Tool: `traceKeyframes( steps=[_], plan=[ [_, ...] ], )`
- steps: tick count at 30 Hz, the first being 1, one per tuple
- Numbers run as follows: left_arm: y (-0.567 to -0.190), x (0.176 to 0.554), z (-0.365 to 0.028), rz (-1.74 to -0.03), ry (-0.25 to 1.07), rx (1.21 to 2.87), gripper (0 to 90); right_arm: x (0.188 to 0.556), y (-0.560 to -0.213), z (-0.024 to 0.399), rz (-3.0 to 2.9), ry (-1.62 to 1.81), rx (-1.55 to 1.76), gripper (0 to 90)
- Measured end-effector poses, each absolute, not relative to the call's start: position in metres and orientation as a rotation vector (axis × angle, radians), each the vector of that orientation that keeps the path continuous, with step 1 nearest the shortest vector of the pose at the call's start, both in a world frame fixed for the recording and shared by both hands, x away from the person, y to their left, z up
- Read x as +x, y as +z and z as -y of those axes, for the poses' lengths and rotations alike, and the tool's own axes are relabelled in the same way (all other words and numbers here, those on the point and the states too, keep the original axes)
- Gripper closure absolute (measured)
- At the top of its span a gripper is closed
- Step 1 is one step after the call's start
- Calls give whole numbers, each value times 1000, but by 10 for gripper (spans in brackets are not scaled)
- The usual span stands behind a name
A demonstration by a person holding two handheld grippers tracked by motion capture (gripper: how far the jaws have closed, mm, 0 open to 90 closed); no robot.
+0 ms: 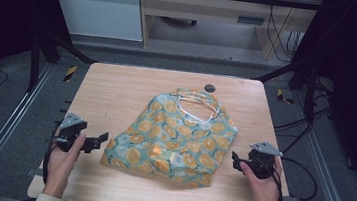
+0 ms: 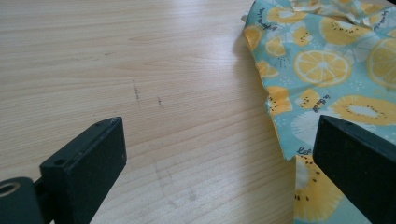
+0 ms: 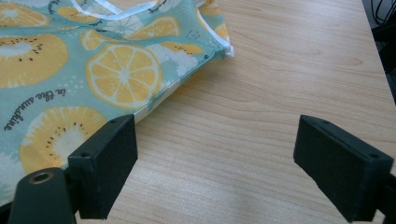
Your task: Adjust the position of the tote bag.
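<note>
Wooden surface (image 1: 117, 89) with one fruit-print cloth bag (image 1: 175, 140) lying flat near its middle.
Two grippers flank it: left gripper (image 1: 104, 140) and right gripper (image 1: 233, 159), each with jaws spread, holding nothing, just beside the bag's edges.

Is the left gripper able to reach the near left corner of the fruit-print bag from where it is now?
Probably yes. The left gripper is open and sits just beside the fruit-print bag; bare table lies between them, with nothing blocking the way to that corner.
</note>
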State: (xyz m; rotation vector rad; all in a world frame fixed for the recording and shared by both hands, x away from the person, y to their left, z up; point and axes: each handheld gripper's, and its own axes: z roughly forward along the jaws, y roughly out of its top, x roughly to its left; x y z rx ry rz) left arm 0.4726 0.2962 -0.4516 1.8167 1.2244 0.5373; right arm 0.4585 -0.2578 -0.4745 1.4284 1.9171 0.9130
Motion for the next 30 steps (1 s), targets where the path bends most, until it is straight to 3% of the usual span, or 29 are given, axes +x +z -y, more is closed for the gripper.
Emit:
traceKeyframes(
  steps=[10, 16, 22, 30],
  plan=[
    [-446, 476, -282, -1158, 512, 1863, 27, 461, -475, 257, -1940, 958, 1443, 173],
    [-429, 496, -262, -1096, 525, 1928, 27, 473, -465, 255, -1966, 984, 1441, 178],
    [-413, 522, -240, -1044, 482, 1986, 28, 507, -445, 262, -1986, 1011, 1470, 172],
    [-405, 546, -214, -1005, 474, 2058, 30, 556, -446, 263, -2049, 1111, 1625, 133]
  ],
)
